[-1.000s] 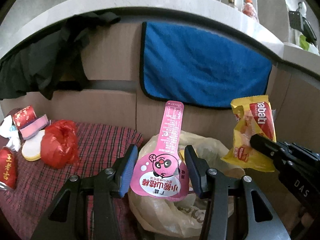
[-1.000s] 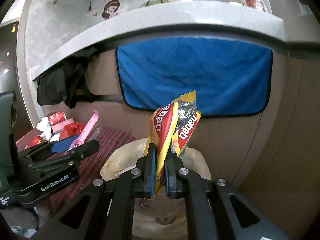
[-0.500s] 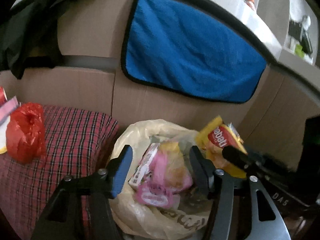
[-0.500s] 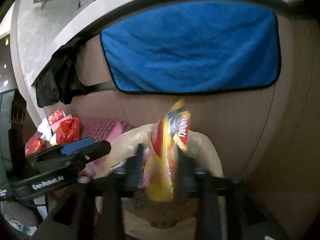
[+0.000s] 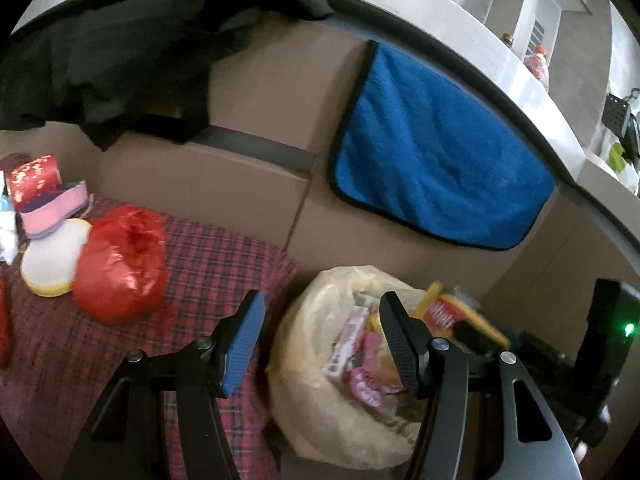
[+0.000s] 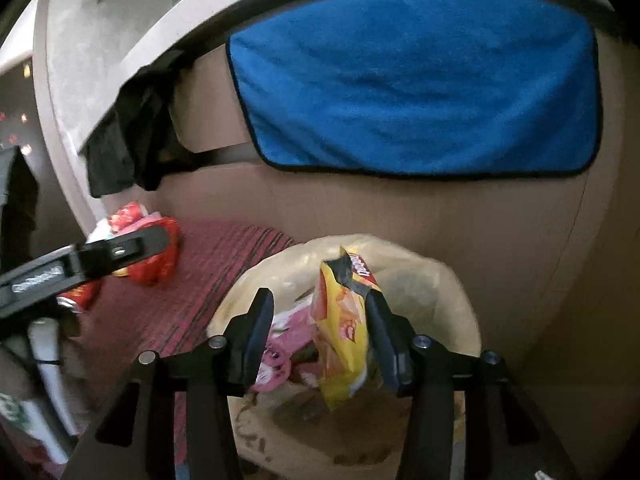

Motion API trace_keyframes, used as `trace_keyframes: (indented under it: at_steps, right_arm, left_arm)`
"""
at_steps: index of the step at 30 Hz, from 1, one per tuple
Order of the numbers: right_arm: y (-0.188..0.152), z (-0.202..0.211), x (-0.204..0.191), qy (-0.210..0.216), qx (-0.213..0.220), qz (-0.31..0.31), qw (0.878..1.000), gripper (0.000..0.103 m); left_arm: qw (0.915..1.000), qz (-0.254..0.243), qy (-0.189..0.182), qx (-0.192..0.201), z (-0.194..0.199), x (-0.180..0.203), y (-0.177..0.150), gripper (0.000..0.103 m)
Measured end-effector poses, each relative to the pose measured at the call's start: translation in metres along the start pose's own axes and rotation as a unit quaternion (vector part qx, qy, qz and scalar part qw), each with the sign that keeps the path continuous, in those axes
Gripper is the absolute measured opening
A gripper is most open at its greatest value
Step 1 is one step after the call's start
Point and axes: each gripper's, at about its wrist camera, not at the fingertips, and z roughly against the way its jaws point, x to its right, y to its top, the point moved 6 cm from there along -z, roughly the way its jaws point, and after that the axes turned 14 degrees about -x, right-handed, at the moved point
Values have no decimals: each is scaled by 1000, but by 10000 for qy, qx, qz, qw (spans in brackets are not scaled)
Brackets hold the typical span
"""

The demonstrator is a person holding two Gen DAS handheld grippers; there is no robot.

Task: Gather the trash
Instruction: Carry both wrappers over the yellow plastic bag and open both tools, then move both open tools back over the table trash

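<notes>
Yellow snack wrapper (image 6: 344,320) dropping from opening right gripper (image 6: 320,328) into trash bag (image 5: 316,420), left gripper (image 5: 320,336) apart and empty; red bag (image 5: 120,264) and clutter on table (image 5: 208,276) left.

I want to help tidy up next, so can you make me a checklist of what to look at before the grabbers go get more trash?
1. Left gripper empty, open: ok.
2. Right gripper opening; yellow snack wrapper between jaws, whether it hangs on one pad: cannot tell.
3. Pink wrapper inside trash bag: ok.
4. Bag mouth open: ok.
5. Red plastic bag on the checked cloth, not collected: not ok.
</notes>
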Motion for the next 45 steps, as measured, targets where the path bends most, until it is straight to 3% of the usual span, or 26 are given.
trace_keyframes:
  at_steps: [6, 8, 10, 14, 19, 21, 24, 31, 39, 45]
  right_arm:
    - [15, 12, 2, 233, 43, -186, 9995, 53]
    - [14, 3, 2, 541, -281, -240, 9978, 62]
    - [5, -20, 2, 791, -780, -326, 9933, 61]
    - [-24, -46, 4, 273, -1162, -298, 9924, 62]
    - [-53, -57, 10, -53, -1703, -303, 9849, 61]
    - [-49, -47, 14, -85, -1572, -363, 9869, 61]
    - [-29, -14, 13, -47, -1047, -355, 9939, 61]
    - [16, 25, -16, -49, -343, -106, 9993, 62]
    - [21, 26, -79, -146, -21, 362, 9992, 58]
    - [20, 6, -142, 251, -103, 753, 9968, 58]
  left_arm:
    - [9999, 140, -38, 63, 11, -18, -1, 61]
    - [9998, 175, -63, 72, 15, -23, -2, 61]
    - [9997, 206, -89, 68, 18, -26, -3, 61]
    - [9997, 187, -94, 99, 28, -34, -4, 61]
    - [9995, 244, -114, 176, 38, -44, -3, 61]
    - [9994, 264, -96, 204, 43, -48, -3, 61]
    - [9993, 277, -54, 247, 52, -56, -3, 61]
    - [9986, 333, 169, 383, 79, -86, -4, 61]
    - [9921, 341, 1007, 669, 123, -152, -13, 61]
    - [9852, 966, 1326, 496, 144, -234, -34, 61]
